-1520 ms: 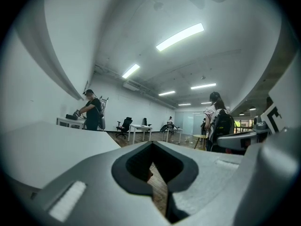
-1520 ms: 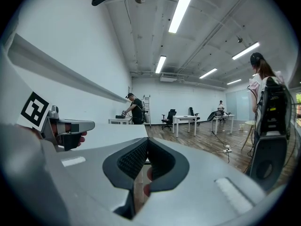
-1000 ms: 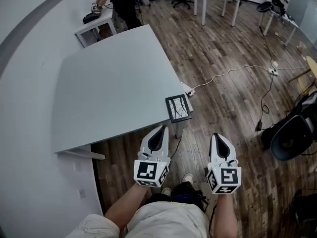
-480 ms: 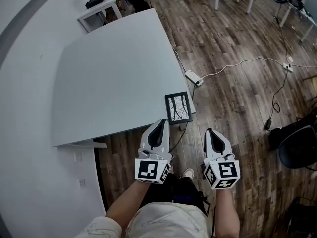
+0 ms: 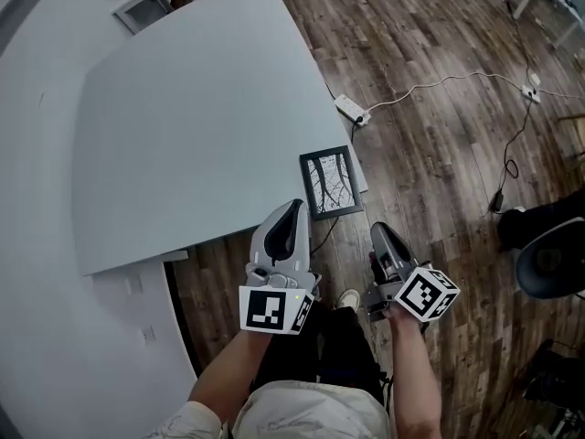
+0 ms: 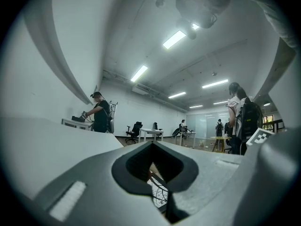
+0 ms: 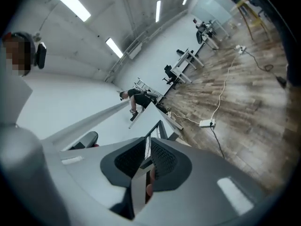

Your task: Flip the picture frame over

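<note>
The picture frame (image 5: 330, 183) is black with a pale branch drawing. It lies face up on the near right corner of the grey table (image 5: 192, 126). My left gripper (image 5: 293, 208) is shut and empty, its tips just short of the table's near edge, left of the frame. My right gripper (image 5: 377, 233) is also shut and empty. It is rolled to one side, over the floor to the frame's near right. In the left gripper view the frame (image 6: 159, 192) shows through the notch between the jaws. The right gripper view shows the frame (image 7: 155, 128) edge-on ahead.
A white power strip (image 5: 351, 110) with a cable lies on the wooden floor beyond the table's corner. A dark chair (image 5: 551, 263) stands at the right. A person (image 6: 99, 115) works at a far desk, and other people (image 6: 241, 121) stand at the right.
Both grippers have come closer to the frame and the table's edge. The right gripper has rolled sideways, its marker cube now tilted. The head view has dipped toward the table.
</note>
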{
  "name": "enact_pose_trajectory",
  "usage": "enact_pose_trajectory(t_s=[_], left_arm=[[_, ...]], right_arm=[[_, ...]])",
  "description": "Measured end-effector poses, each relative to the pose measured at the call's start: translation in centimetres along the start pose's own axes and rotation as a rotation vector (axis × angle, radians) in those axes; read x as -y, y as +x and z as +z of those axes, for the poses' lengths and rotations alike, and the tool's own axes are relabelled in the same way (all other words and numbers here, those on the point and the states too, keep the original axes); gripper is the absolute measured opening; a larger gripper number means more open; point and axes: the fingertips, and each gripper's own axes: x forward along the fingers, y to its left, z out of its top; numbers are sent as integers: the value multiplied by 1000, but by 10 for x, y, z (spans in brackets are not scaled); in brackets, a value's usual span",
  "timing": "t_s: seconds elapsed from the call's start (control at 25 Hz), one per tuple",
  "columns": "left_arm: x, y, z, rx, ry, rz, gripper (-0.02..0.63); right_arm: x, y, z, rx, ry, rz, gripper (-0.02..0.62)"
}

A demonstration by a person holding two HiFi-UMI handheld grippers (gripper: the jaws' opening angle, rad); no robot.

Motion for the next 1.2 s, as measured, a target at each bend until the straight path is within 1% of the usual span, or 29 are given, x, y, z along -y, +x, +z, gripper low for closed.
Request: enact_pose_trajectory(t_s=[0.08,0.2,0.36,0.52,0.64,0.76,0.92,1.04,1.16,1.2], left_arm=[[-4,4,-5,-1,-5,-4,0],[-7,9,-10,3,-7,-11,0],[-12,13,-12,6,-10,-12,0],[-15,17,-17,6,-13,-17,0],[-18,19,-24,-8,-9,-19,0],[-20,20,-29,-17,-10,-16,0],[-22,22,-33,-24,-14,-11,0],[-22,22,-34,-27,-18,-10,0],[-22,22,-38,-34,-21,-10,0],[-22,22,-39,-35,-22,-9,0]], right_arm=[[7,7,-4,18,71,43,93],[11,21,-6,39,141,120,134],[30,38,-14,52,232,172,187],[45,51,-22,79,359,215,220],[49,57,-27,101,422,248,224],[52,60,-27,118,449,277,224],[44,60,-23,141,487,347,221],[42,63,-23,141,478,353,205],[42,66,-25,144,475,345,165],[42,67,-26,145,474,344,160]])
